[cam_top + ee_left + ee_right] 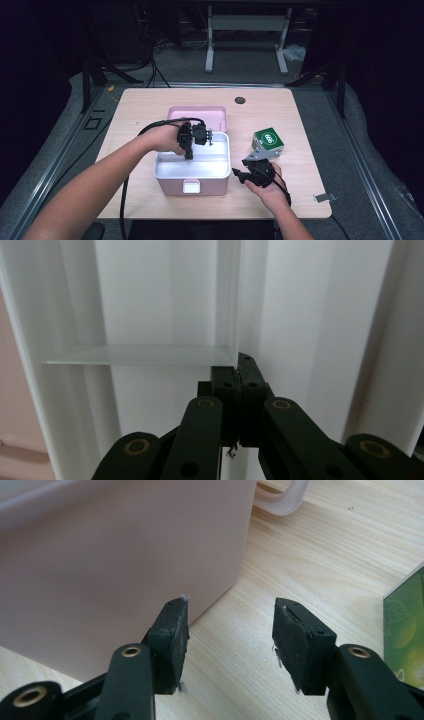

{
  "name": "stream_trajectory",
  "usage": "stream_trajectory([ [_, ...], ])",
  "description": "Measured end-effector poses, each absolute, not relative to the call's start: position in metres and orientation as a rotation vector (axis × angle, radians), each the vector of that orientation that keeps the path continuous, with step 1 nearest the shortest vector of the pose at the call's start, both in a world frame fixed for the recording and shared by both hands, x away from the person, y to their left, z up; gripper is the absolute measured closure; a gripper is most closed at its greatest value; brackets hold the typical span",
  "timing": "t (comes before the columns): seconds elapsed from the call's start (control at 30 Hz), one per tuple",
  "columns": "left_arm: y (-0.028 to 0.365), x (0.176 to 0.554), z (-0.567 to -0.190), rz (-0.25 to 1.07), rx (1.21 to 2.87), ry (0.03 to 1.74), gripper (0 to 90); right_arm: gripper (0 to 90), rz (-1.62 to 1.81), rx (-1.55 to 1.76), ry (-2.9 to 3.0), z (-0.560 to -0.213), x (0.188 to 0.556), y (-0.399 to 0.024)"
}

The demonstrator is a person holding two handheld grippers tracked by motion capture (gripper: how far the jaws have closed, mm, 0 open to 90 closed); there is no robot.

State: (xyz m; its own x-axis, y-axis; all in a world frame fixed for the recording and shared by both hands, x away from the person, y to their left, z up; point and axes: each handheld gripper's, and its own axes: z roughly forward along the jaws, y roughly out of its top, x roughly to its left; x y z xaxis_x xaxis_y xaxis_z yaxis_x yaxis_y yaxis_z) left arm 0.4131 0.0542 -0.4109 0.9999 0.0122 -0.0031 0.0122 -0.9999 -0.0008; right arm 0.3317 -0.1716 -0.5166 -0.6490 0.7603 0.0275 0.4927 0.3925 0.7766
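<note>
Left tool (239,382) pinching white divider (140,355)

The worktop (150,105) is pale wood with a fine straight grain and a matt, smooth finish. The pink box (192,172) near its front edge looks like smooth plastic, softly glossy outside, white and sleek inside; its lid (197,116) behind it has the same pink plastic look. A thin white divider (140,355) inside is smooth, semi-matt plastic. The green carton (268,140) toward the right edge looks like printed cardboard with a slight sheen. The left tongs (239,371) and right tongs (230,630) are matt black plastic with brass-coloured rivets; the right pads look rubbery and scuffed.
</note>
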Motion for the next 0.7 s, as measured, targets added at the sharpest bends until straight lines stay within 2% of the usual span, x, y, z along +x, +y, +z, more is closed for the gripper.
stream_trajectory([
  [0.13,0.055,0.412,-0.406,-0.022,-3.146,-0.033,89.1,48.1,1.127,1.095,2.323,-0.517,0.332,-0.171],
  [0.43,0.063,0.407,-0.391,0.013,-3.167,-0.039,89.1,48.1,1.124,1.093,2.325,-0.517,0.332,-0.171],
  [0.6,0.091,0.409,-0.380,0.006,-3.211,-0.136,89.1,48.1,1.132,1.092,2.323,-0.517,0.332,-0.172],
  [0.7,0.120,0.415,-0.372,0.000,-3.215,-0.285,89.1,48.0,1.127,1.098,2.317,-0.516,0.332,-0.173],
])
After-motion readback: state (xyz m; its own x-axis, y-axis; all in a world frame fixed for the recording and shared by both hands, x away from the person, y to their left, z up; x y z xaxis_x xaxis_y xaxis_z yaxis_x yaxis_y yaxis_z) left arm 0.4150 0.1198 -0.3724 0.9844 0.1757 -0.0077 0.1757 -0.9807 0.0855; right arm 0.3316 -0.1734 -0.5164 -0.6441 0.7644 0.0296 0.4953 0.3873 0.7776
